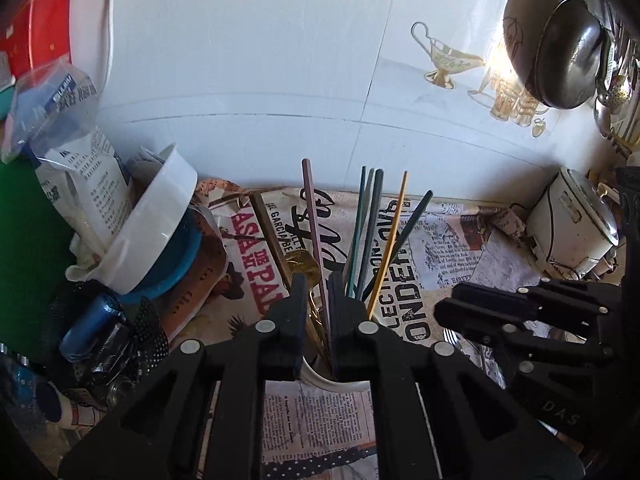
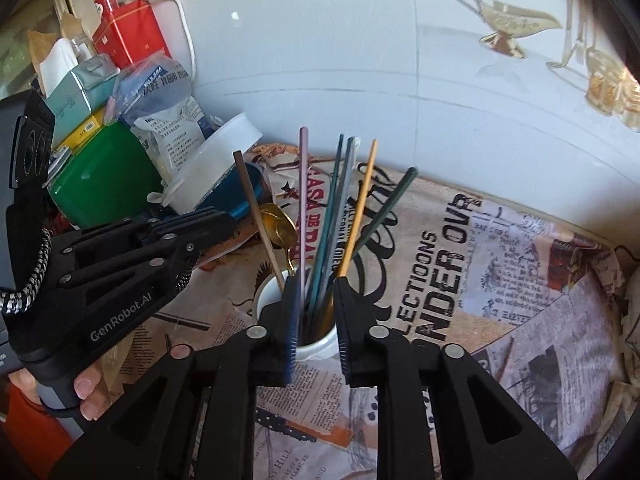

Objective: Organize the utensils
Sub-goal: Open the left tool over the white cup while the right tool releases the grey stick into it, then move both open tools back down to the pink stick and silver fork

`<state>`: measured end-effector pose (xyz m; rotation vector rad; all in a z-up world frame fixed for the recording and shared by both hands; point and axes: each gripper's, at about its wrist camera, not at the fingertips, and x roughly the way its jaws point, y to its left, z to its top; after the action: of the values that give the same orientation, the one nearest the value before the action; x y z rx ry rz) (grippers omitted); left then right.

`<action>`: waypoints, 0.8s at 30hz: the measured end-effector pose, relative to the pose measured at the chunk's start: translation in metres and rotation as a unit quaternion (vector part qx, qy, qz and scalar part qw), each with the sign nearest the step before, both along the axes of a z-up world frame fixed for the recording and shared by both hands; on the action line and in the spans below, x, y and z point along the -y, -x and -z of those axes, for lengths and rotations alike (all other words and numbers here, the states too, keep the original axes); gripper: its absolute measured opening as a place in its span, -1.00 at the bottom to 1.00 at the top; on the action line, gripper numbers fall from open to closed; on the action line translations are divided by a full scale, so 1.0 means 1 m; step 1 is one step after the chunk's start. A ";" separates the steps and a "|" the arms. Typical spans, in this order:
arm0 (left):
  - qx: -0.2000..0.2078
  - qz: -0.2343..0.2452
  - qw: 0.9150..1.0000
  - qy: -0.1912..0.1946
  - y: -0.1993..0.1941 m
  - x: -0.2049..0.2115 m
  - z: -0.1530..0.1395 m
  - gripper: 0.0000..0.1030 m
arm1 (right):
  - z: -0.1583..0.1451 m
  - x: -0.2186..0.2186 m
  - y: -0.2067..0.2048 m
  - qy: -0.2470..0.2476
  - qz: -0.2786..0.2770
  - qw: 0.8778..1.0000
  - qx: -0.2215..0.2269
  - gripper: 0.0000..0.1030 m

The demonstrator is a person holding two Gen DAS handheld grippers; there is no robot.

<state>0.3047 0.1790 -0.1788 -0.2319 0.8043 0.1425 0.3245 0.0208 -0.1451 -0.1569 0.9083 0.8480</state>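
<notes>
Left hand-held gripper [image 1: 316, 300]: angled down over the white cup [image 1: 320, 380]; jaws parted by a narrow gap, the pink chopstick [image 1: 314, 232] and gold handles rising through that gap; cannot tell if the pads touch them, reads as released.
Right hand-held gripper [image 2: 316, 304]: same pose over the same cup [image 2: 280, 296]; jaws slightly apart, straddling the bundle's base, pads not visibly pressing on anything, so released.
Gripper pair: side by side, left one seen at left in the right wrist view [image 2: 120, 264], held by a person's hand [image 2: 86, 394]; right one at right in the left wrist view [image 1: 520, 320].
Cup: upright on the surface, near centre, just in front of both grippers.
Cup contents: pink chopstick [image 2: 303, 200], teal and grey chopsticks [image 2: 336, 208], yellow chopstick [image 2: 360, 208], dark green chopstick [image 2: 386, 212] leaning right, brown stick [image 2: 256, 216] leaning left, gold spoon [image 2: 280, 224] bowl-up on the left.
Surface: covered by a newspaper-print cloth [image 2: 500, 280], white tiled wall [image 2: 320, 40] behind.
Far left: green box [image 2: 100, 180], white tub [image 2: 216, 160] tipped over a blue bowl [image 2: 232, 200], printed bag [image 2: 168, 120], red tin [image 2: 128, 36], tissue box [image 2: 76, 92].
Far right: white rice cooker [image 1: 572, 224] on the surface, dark pan [image 1: 568, 52] hanging on the wall.
</notes>
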 end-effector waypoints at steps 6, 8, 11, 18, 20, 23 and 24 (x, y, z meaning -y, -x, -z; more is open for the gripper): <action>0.011 -0.007 1.000 -0.014 0.014 0.020 -0.018 -0.29 | -0.017 0.037 0.009 -0.006 0.016 1.000 0.026 -0.58; 0.016 -0.008 1.000 -0.019 0.018 0.028 -0.022 -0.16 | -0.019 0.052 0.011 -0.007 0.023 0.999 0.032 -0.51; 0.012 -0.001 1.000 -0.015 0.023 0.042 -0.024 0.04 | -0.017 0.074 0.011 -0.001 0.035 0.999 0.034 -0.34; -0.011 0.005 1.000 -0.014 0.034 0.083 -0.008 0.44 | 0.020 0.123 0.007 0.036 0.065 0.997 0.002 -0.34; -0.024 -0.002 1.000 0.001 0.035 0.091 0.004 0.57 | 0.038 0.135 0.004 0.054 0.076 0.996 -0.014 -0.34; -0.045 -0.017 0.999 0.022 0.036 0.102 0.026 0.59 | 0.068 0.150 0.001 0.081 0.079 0.993 -0.038 -0.34; -0.055 -0.025 0.998 0.024 0.037 0.105 0.034 0.59 | 0.076 0.153 0.001 0.088 0.080 0.992 -0.045 -0.34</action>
<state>0.2675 0.0743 -0.2133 -0.2920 0.9118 0.1833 0.3238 -0.1325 -0.2211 -0.1975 1.0654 0.6306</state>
